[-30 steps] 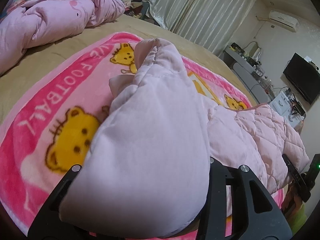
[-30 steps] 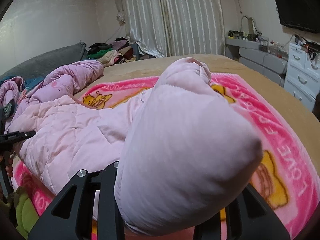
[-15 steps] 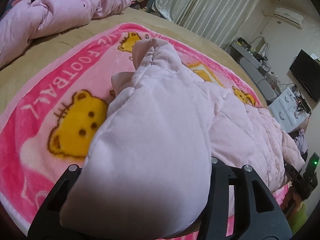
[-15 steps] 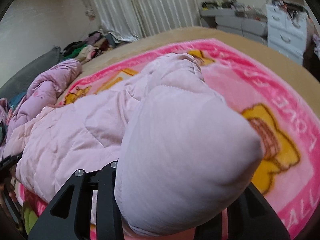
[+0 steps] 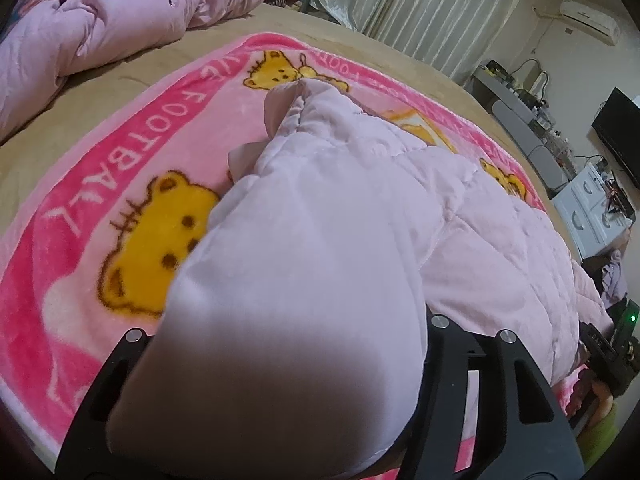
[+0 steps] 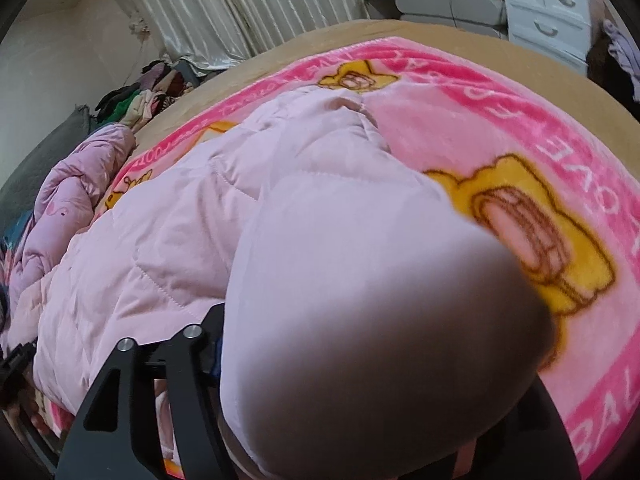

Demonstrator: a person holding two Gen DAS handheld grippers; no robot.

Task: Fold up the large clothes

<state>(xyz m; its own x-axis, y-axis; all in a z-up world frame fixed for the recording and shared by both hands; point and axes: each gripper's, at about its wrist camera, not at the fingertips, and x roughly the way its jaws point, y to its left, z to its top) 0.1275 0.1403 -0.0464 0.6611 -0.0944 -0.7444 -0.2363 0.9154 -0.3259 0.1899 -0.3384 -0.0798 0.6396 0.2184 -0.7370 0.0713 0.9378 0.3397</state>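
Left gripper (image 5: 280, 400) opening, jacket sleeve (image 5: 304, 280) between, hiding blanket (image 5: 120, 160).

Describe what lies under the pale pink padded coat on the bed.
Under the pale pink padded coat lies a pink blanket with yellow bears and the word FOOTBALL, spread on a tan bed cover. The blanket's middle is covered by the coat, so its print there cannot be seen.

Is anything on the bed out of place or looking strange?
Nothing looks damaged or spilled. The pink jacket lies on the blanket, its sleeve bunched between both opening grippers. A pink quilt sits crumpled at the bed's far edge, and clothes are piled behind it.
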